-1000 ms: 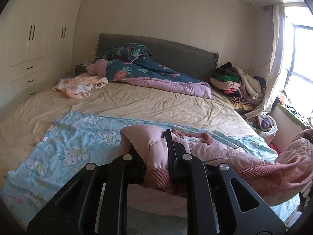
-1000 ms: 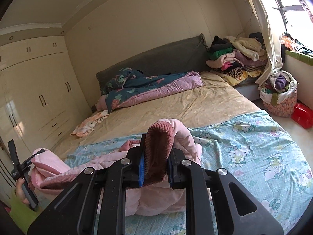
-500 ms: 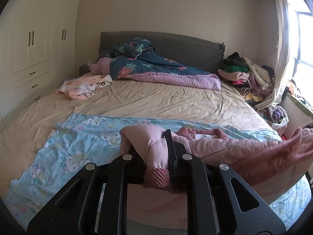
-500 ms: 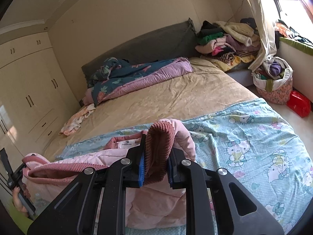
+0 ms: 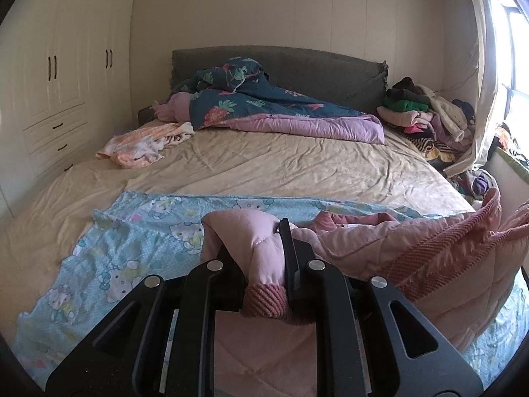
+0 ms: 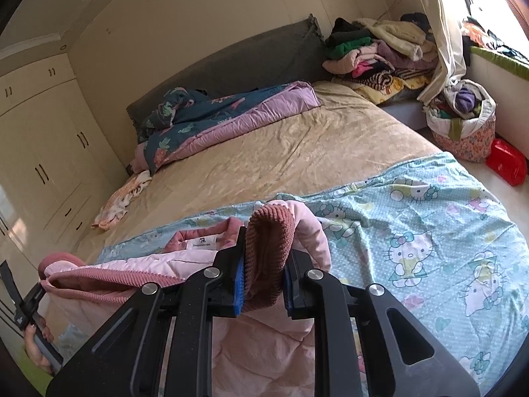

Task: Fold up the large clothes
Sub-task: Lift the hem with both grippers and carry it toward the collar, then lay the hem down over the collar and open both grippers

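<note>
With my left gripper (image 5: 264, 264) and right gripper (image 6: 264, 264) each clamped on a ribbed corner of the pink jacket (image 6: 172, 264), I spread it over the cartoon-print sheet (image 6: 413, 231); laying it flat likely comes next.

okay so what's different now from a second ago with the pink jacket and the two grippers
Both grippers carried the pink jacket forward and lower over the Hello Kitty sheet; its collar and label now lie on the sheet. The stretch between the two cuffs looks flatter. Nothing was let go: the left gripper stays shut on one ribbed cuff, the right gripper on the other. The floral quilt and clothes pile are unchanged.
</note>
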Tool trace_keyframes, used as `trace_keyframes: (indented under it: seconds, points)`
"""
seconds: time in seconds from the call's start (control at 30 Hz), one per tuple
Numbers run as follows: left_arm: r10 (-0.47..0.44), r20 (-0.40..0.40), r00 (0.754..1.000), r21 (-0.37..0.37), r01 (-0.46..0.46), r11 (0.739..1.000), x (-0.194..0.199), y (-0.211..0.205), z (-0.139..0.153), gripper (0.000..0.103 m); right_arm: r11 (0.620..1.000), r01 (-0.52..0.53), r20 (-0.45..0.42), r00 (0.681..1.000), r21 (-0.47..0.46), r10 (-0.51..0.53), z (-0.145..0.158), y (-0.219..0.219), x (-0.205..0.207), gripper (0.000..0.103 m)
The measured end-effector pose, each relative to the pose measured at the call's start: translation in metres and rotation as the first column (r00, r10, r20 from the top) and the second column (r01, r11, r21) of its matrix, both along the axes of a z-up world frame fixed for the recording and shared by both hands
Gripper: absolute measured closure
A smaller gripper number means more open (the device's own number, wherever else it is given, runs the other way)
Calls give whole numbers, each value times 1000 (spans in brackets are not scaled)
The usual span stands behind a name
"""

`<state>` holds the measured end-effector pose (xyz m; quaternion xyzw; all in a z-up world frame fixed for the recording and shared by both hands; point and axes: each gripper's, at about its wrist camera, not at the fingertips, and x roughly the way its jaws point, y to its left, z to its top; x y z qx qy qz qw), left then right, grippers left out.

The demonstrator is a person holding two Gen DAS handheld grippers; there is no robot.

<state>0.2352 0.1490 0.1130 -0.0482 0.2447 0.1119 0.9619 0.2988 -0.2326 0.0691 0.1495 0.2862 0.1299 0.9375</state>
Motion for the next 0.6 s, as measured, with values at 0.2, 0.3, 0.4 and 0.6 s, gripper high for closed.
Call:
trace_keyframes:
  seconds: [0.2,0.3,0.4,0.6]
  points:
    - [-1,-10,1000,4,1,1000,9,-2,-7,93,999,-8,-26,1000,47,10,-11,-5,15,83]
    - [0,-11,1000,2,0,1000,11,-2,-7,93,998,-16,-30,999,61,18,-16,-6,20,81]
    - [0,-15,1000,2,0,1000,15,-4,-9,93,998,-20,-35,999,63,22,-20,-6,25,80]
    - [2,-29,1000,-3,-2,1000,27,-1,-18,93,995,-40,-35,998,92,44,-26,-8,33,64]
